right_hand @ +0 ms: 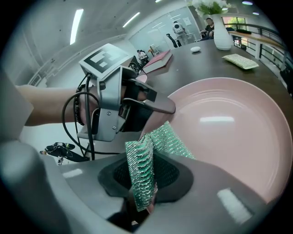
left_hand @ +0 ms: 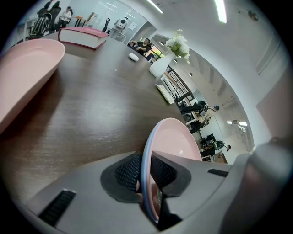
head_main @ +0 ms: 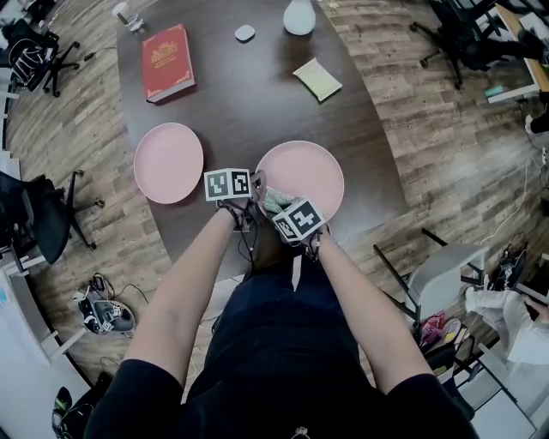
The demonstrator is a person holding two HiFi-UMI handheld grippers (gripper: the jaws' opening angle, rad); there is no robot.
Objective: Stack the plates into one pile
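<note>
Two pink plates lie on the dark table. The left plate (head_main: 168, 162) (left_hand: 25, 68) lies untouched. My left gripper (head_main: 254, 192) (left_hand: 145, 171) is shut on the near left rim of the right plate (head_main: 304, 174) (left_hand: 176, 141) (right_hand: 229, 132), with the rim clamped edge-on between its pads. My right gripper (head_main: 280, 208) (right_hand: 144, 176) is shut on a green glittery cloth (head_main: 274, 201) (right_hand: 145, 160), which rests against the near part of that same plate. The left gripper (right_hand: 132, 107) sits just left of the cloth.
Further back on the table are a red book (head_main: 167, 62) (left_hand: 82, 36), a small white mouse (head_main: 244, 33), a white vase (head_main: 299, 15) (left_hand: 160, 66), a yellow-green pad (head_main: 317, 79) and a glass (head_main: 127, 15). Office chairs (head_main: 39, 214) stand around the table; its front edge is close to me.
</note>
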